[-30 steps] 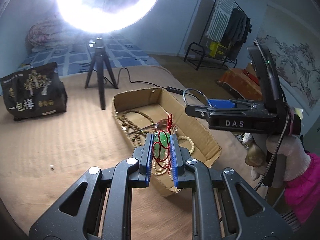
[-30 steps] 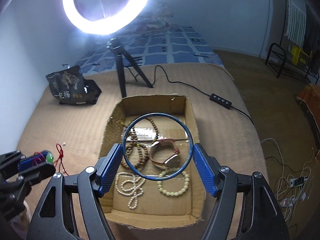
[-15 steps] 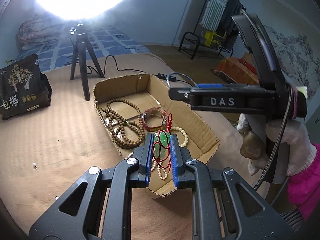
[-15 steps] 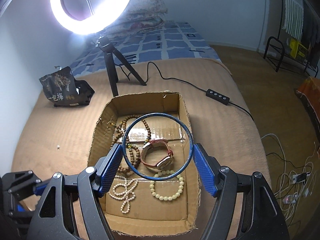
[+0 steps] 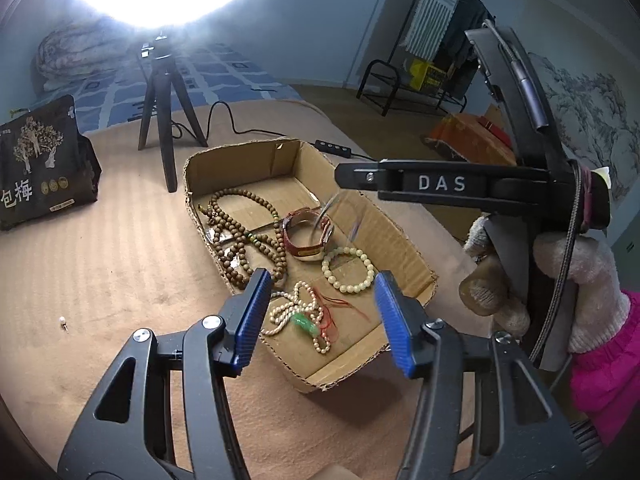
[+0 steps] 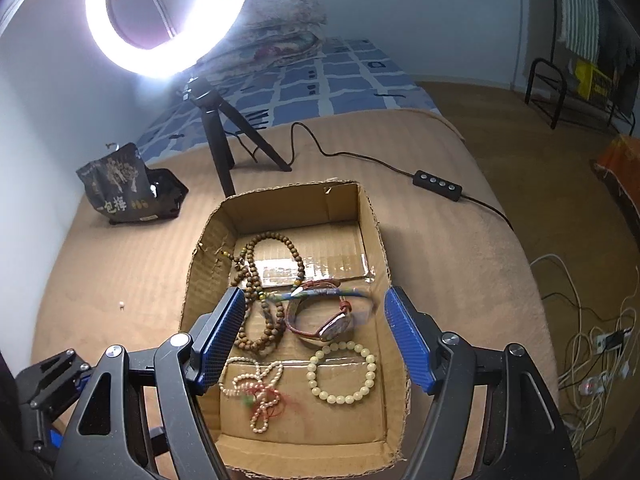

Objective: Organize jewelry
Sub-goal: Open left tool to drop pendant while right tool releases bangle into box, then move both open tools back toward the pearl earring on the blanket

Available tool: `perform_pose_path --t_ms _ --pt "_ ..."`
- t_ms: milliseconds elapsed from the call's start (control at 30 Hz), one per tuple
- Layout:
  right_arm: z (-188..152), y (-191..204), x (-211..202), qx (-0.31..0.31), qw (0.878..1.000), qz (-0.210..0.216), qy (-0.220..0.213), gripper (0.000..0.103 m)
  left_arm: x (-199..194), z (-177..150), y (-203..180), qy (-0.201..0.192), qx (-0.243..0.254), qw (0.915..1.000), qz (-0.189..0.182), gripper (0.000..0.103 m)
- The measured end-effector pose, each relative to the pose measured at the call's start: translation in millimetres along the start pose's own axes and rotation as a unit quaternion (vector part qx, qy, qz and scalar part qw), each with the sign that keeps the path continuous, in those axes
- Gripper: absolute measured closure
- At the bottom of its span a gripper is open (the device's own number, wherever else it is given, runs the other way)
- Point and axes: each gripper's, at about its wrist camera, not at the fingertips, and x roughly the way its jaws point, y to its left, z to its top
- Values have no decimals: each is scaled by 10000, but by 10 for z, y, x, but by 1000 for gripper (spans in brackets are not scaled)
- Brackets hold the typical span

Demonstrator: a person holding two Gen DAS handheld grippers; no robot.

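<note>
A shallow cardboard box holds a brown bead necklace, a red-strapped watch, a cream bead bracelet and a pearl strand. A green pendant on red cord lies on the pearls at the near end. My left gripper hangs just above it, its jaws opening with nothing between them. My right gripper hovers over the box, shut on a thin blue bangle that has swung edge-on between the pad tips and is blurred. From the left wrist view the bangle shows under the right gripper's finger.
A ring light on a black tripod stands behind the box, its cable and controller trailing right. A dark snack bag sits at the left. A tiny white bead lies on the brown bedcover. A gloved hand holds the right gripper.
My left jaws have spread and the green pendant has dropped onto the pearls in the box. The blue bangle has tipped from face-on to edge-on between the right pads.
</note>
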Motion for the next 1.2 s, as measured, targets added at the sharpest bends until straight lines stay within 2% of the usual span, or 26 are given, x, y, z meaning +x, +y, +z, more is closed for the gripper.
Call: perform_pose_path --t_ms 433,800,1000,1200 --pt "2 43 -25 -47 10000 -16 -32 31 -37 -5 -1 -19 40 10000 54 48" --pt "0 64 -139 82 9999 -48 -126 31 -226 -37 73 -73 122 9997 212 48" --pt "-9 144 -296 228 9994 6 -257 31 -443 -49 236 -170 206 9987 435 48" --pt "-45 343 -405 264 9987 216 -370 31 -635 -101 577 -190 110 9972 713 48"
